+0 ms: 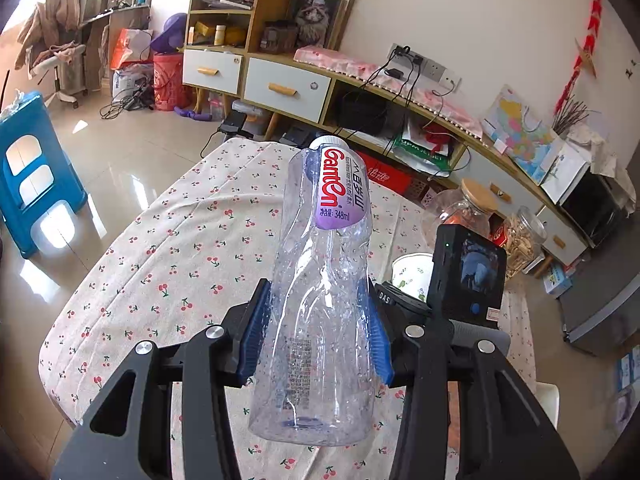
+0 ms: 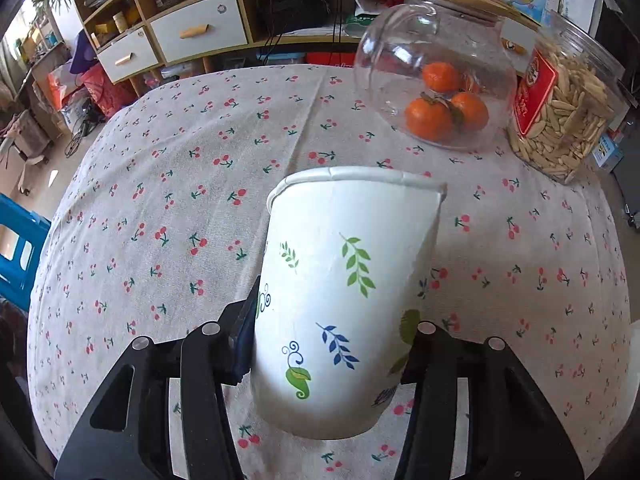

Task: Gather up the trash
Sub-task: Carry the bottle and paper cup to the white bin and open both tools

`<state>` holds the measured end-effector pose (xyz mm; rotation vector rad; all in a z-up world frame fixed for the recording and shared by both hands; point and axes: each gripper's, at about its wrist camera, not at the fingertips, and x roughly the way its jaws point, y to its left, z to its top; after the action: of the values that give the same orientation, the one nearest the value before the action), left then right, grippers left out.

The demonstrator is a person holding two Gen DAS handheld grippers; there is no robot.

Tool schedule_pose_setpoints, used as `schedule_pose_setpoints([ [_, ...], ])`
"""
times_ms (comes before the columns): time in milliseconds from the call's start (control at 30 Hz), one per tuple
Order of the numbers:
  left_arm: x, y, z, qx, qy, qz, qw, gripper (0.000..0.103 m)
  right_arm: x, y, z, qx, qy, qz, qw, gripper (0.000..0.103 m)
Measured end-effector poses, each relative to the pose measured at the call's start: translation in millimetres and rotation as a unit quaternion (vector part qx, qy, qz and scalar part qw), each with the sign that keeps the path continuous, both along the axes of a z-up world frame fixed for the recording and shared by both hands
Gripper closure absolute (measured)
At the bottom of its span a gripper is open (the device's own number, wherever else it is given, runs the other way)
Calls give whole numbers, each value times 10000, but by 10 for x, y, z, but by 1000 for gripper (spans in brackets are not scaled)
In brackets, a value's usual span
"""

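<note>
In the left wrist view my left gripper [image 1: 316,328] is shut on an empty clear plastic water bottle [image 1: 320,280] with a purple and red label, its blue pads squeezing the crumpled body above the cherry-print tablecloth [image 1: 160,248]. In the right wrist view my right gripper [image 2: 328,344] is shut on a white paper cup [image 2: 340,292] printed with leaves, its rim dented, held over the tablecloth [image 2: 160,200]. The cup [image 1: 412,272] and the right gripper's camera body [image 1: 468,276] also show to the right in the left wrist view.
A glass jar with oranges [image 2: 436,84] and a plastic jar of snacks [image 2: 568,112] stand at the table's far right. A blue plastic stool [image 1: 32,176] stands on the floor to the left. A shelf cabinet [image 1: 280,80] lines the far wall.
</note>
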<state>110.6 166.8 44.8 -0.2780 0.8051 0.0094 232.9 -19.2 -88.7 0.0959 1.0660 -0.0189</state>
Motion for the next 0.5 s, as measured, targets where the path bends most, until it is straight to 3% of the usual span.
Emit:
schedule_pose_setpoints([
  [500, -46, -930, -39, 253, -50, -688, 9973, 59, -1488, -1794, 450, 22, -561, -645, 9963, 54],
])
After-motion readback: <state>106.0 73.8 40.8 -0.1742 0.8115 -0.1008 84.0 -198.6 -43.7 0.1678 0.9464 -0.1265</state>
